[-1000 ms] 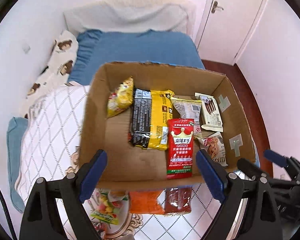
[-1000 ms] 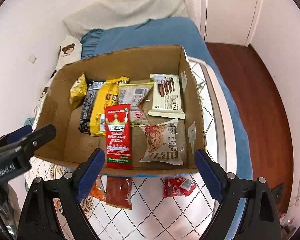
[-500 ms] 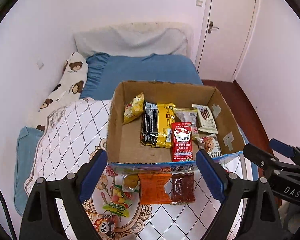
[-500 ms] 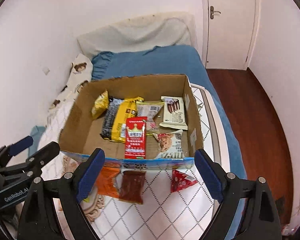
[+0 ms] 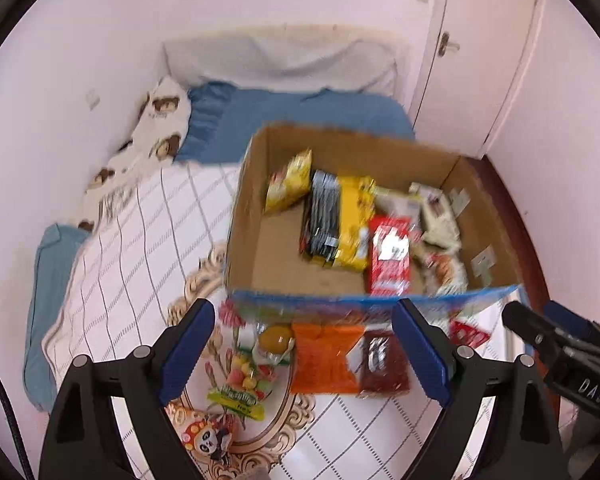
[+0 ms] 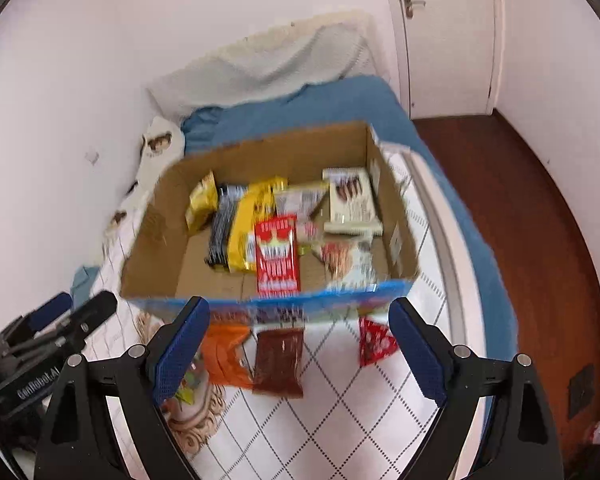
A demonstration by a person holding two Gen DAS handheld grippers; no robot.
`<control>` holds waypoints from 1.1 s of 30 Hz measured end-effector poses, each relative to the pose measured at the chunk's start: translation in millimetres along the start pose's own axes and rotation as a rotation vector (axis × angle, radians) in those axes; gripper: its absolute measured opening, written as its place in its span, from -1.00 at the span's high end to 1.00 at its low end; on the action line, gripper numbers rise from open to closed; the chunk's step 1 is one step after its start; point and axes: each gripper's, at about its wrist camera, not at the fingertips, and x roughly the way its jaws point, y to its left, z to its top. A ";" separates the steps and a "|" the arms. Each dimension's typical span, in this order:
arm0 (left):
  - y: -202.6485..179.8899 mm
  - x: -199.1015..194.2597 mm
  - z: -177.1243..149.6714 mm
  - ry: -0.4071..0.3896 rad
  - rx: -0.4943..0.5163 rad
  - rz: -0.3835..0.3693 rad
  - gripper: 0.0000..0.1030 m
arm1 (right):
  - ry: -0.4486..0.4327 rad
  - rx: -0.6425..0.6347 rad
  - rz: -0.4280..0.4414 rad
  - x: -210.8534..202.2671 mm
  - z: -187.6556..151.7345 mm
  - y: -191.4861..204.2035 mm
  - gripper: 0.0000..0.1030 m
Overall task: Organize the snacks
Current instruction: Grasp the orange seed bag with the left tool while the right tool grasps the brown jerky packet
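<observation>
A cardboard box [image 5: 256,208] [image 6: 156,236] sits on the bed and holds several snack packs, among them a red pack [image 5: 390,256] [image 6: 278,258] and a yellow-black pack [image 5: 338,220] [image 6: 240,232]. In front of the box lie an orange pack [image 5: 324,358] [image 6: 224,356], a dark red pack [image 5: 384,366] [image 6: 280,360], a small red pack [image 5: 470,334] [image 6: 374,342] and a candy bag [image 5: 244,380]. My left gripper [image 5: 304,354] is open and empty above these loose packs. My right gripper [image 6: 300,354] is open and empty too.
A white patterned quilt [image 5: 132,248] covers the bed, with a blue sheet [image 5: 292,116] and pillows behind the box. A panda-print pack [image 5: 204,438] lies near the front. A wooden floor [image 6: 548,216] and a door [image 6: 448,36] are on the right.
Both grippers have drawn back and up from the box, so the loose packs in front of it have come into view. Both stay open.
</observation>
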 end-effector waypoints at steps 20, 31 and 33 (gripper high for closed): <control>9.8 117.9 -57.2 0.357 0.012 -0.037 -0.76 | 0.289 -0.110 -0.088 161.8 -92.5 22.9 -0.15; -24.4 153.5 -69.9 0.399 0.039 -0.125 -0.21 | 0.354 0.015 -0.074 140.6 -132.4 -43.0 -0.16; -25.8 155.4 -75.7 0.415 0.040 -0.127 -0.05 | 0.362 0.050 -0.063 142.6 -134.1 -49.0 -0.16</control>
